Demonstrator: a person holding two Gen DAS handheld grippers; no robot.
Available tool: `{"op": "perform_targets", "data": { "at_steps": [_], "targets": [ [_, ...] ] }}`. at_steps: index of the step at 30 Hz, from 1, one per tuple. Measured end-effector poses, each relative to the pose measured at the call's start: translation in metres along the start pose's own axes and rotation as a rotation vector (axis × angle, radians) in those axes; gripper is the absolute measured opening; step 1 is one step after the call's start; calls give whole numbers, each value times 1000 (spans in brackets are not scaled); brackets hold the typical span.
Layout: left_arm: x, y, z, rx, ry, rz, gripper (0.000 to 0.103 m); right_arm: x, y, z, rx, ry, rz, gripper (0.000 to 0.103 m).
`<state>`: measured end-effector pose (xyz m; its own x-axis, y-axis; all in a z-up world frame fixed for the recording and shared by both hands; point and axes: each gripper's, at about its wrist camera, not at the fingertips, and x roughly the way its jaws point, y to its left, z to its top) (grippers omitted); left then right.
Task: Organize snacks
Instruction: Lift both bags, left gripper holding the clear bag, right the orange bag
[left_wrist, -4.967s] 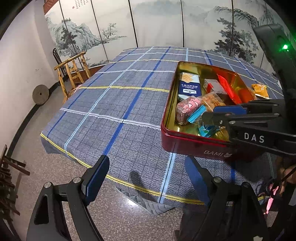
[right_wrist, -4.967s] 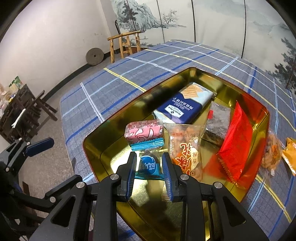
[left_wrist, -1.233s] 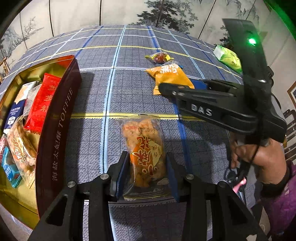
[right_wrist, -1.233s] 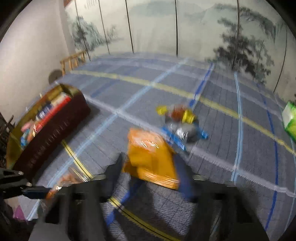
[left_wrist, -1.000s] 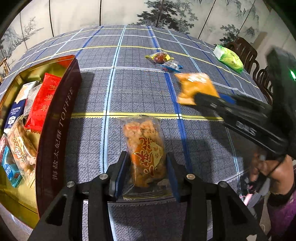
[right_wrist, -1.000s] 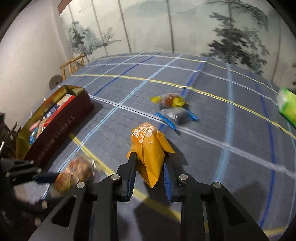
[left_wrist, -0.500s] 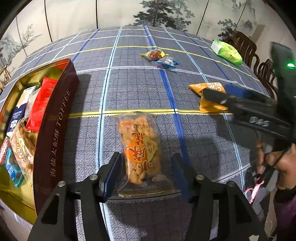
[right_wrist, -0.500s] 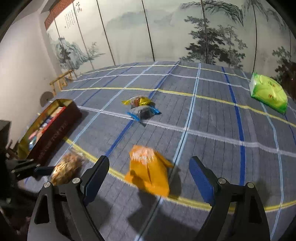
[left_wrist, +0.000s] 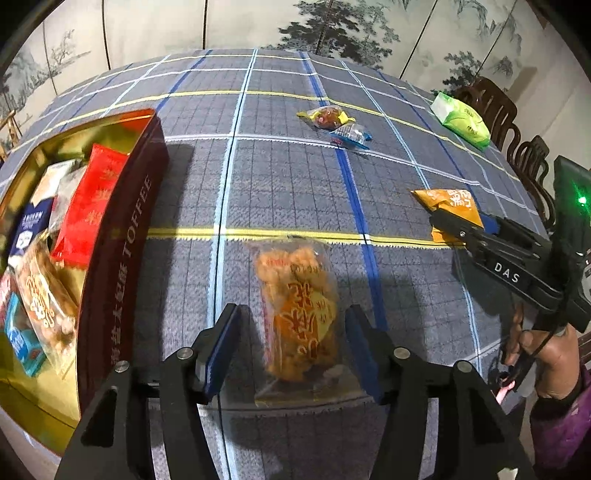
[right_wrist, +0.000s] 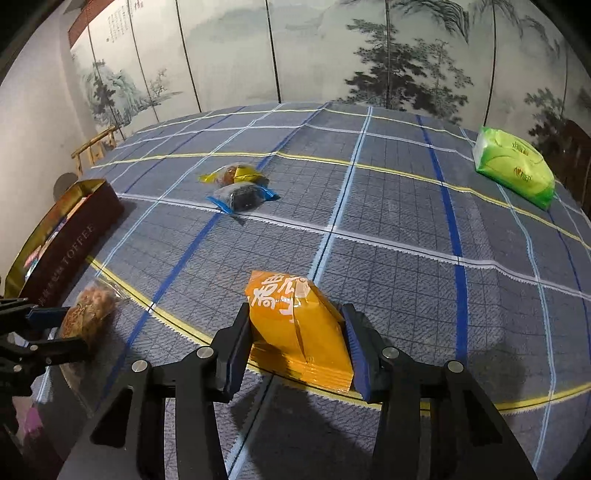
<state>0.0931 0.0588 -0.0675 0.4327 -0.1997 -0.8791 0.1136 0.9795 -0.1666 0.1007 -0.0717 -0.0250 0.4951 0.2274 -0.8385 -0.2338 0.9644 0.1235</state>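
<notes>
On the checked tablecloth (left_wrist: 288, 177), beside the red tin (left_wrist: 122, 251), your left gripper (left_wrist: 291, 347) straddles the clear bag of fried snacks (left_wrist: 299, 306) with jaws spread, not touching it. Your right gripper (right_wrist: 295, 347) brackets the puffy orange packet (right_wrist: 295, 325), jaws open but close against its sides. You seem between picks: next, close on a bag and carry it to the tin.

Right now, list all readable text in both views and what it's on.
"TOFFEE": side of the red tin.
"DAS": body of the right gripper.
Chinese characters beside TOFFEE on the tin: too distorted to read.
Print on the orange packet, the clear peanut bag and the green pack: not legible.
</notes>
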Motion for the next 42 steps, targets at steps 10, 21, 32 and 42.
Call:
{"op": "perform_targets", "data": {
  "at_steps": [10,21,32,42],
  "targets": [
    [4,-8,-4,58,-76,99,38,2,4,-1,-38,13,-26,55],
    [-13,-7,-10,13,-114,-8,36,-2,-4,-1,22,2,-85,50],
    [-42,-12,-19,-15,-136,-57,36,0,-3,0,33,8,-120,50],
    [-55,-14,-28,-16,-132,-89,37,1,-2,0,32,11,-138,51]
  ]
}}
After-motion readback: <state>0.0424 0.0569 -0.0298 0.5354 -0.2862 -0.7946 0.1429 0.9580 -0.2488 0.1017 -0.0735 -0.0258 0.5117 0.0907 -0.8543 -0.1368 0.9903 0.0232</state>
